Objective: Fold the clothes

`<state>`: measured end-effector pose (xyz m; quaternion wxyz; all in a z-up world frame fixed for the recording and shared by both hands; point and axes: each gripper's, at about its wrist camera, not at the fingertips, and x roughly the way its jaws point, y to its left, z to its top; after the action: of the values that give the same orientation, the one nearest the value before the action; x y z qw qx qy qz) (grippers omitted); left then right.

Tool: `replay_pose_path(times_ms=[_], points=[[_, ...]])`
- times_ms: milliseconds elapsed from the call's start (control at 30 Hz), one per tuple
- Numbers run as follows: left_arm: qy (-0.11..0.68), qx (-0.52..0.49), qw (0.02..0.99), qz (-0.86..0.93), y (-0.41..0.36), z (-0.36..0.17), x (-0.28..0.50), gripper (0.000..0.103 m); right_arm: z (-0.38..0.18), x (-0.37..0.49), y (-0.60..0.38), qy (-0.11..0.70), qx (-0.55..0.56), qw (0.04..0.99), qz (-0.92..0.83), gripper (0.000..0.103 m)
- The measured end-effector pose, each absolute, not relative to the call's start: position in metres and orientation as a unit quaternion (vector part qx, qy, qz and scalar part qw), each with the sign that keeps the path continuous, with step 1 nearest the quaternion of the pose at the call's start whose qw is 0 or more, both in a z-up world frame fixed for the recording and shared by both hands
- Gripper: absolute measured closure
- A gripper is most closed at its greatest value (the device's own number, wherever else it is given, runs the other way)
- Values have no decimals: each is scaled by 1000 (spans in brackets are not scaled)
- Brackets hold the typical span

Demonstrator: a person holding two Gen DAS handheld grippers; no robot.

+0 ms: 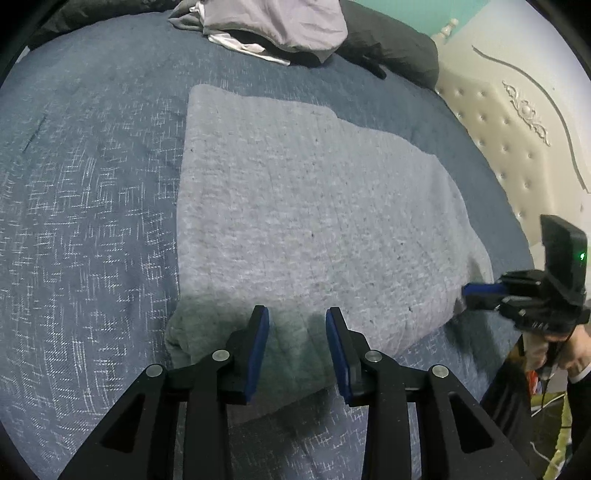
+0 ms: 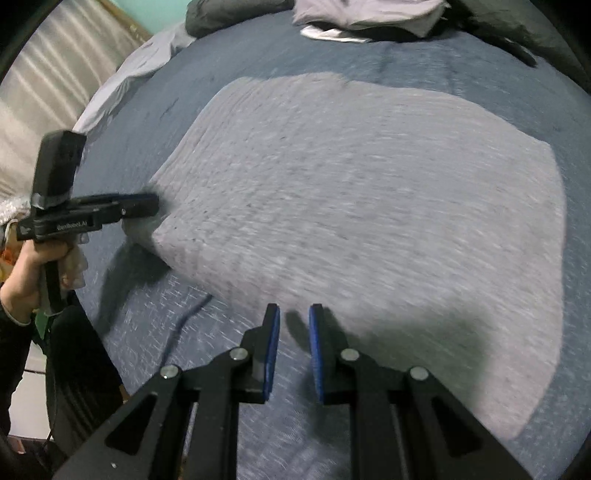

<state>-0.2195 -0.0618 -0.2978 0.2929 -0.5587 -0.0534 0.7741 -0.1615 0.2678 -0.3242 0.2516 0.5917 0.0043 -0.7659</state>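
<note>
A grey knit garment (image 1: 306, 206) lies folded flat on the blue bedspread (image 1: 85, 206). My left gripper (image 1: 297, 326) is open, its blue pads straddling the garment's near left corner, which bunches up beneath them. In the right wrist view that same gripper (image 2: 147, 205) sits at the slightly raised corner of the garment (image 2: 369, 206). My right gripper (image 2: 294, 321) is open with a narrow gap, its tips at the garment's near edge and nothing between them. From the left wrist view the right gripper (image 1: 471, 291) touches the garment's right corner.
A heap of lavender and white clothes (image 1: 280, 26) and dark bedding (image 1: 395, 48) lie at the bed's far side. A cream tufted headboard (image 1: 517, 140) bounds the right. A person's hand (image 2: 29, 262) holds the left gripper at the bed's edge.
</note>
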Motion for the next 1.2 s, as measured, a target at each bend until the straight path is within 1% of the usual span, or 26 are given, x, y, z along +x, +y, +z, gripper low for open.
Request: replay_pose_path(times_ms=[333, 500, 567, 833, 933, 1000, 1200], points=[[-78, -566, 309, 760, -62, -315, -224, 66, -348, -181, 229, 8, 613, 239, -753, 89], [-78, -563, 316, 760, -63, -315, -223, 66, -332, -187, 225, -12, 597, 244, -764, 89], [-77, -561, 317, 761, -62, -315, -224, 65, -327, -190, 222, -3, 589, 245, -770, 89], [-74, -556, 320, 764, -59, -311, -222, 64, -373, -190, 217, 35, 618, 216, -755, 89], [-72, -556, 320, 764, -59, -311, -224, 63, -360, -194, 224, 16, 615, 210, -760, 89], [-73, -556, 320, 764, -58, -311, -225, 62, -356, -195, 226, 22, 610, 205, -765, 89], [-76, -551, 320, 767, -58, -310, -229, 62, -361, -202, 225, 21, 618, 200, -760, 89]])
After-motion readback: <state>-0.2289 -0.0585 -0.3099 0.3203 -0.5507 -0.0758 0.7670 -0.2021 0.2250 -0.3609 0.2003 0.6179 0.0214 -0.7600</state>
